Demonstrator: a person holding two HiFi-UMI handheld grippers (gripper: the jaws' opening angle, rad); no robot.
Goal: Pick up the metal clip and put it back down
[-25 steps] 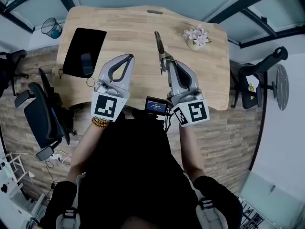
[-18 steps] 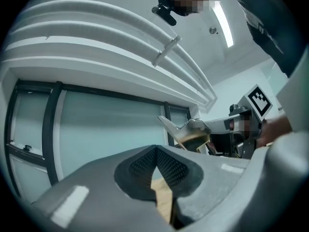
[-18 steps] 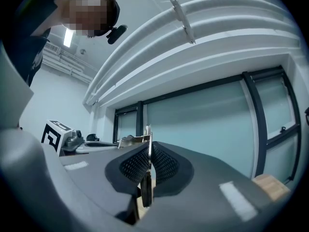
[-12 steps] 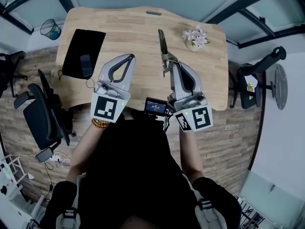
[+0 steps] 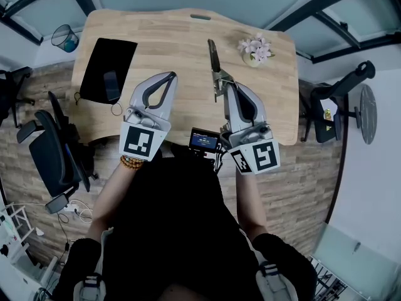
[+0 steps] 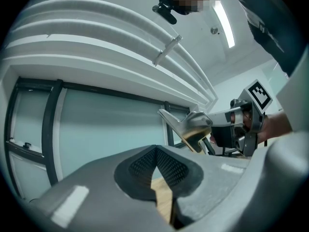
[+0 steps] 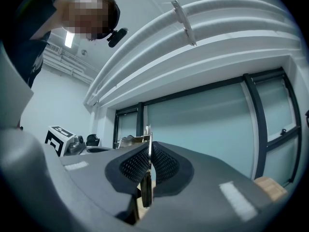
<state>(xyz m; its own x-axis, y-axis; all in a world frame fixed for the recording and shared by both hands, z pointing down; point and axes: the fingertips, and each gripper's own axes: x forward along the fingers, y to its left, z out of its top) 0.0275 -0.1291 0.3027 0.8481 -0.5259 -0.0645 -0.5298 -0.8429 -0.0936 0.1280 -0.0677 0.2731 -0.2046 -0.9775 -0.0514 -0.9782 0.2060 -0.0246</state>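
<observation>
The metal clip (image 5: pixel 213 60), a long shiny tongs-like piece, juts forward from my right gripper (image 5: pixel 221 88) above the wooden desk (image 5: pixel 175 39). The right gripper is shut on it: in the right gripper view the clip (image 7: pixel 149 140) shows as a thin edge pinched between the dark pads (image 7: pixel 163 164). My left gripper (image 5: pixel 170 76) hovers to the left of it, shut, with nothing between its fingers. In the left gripper view the clip (image 6: pixel 189 126) hangs to the right, held by the right gripper (image 6: pixel 219 129).
A black tablet (image 5: pixel 108 66) with a phone (image 5: pixel 111 84) on it lies at the desk's left. A small vase of flowers (image 5: pixel 255 49) stands at the back right, close to the clip's tip. A small screen device (image 5: pixel 204 140) sits at the desk's near edge. Office chairs (image 5: pixel 50 149) flank the desk.
My right gripper has risen a little with the clip in it, and the clip's tip has shifted slightly right. The left gripper has not moved.
</observation>
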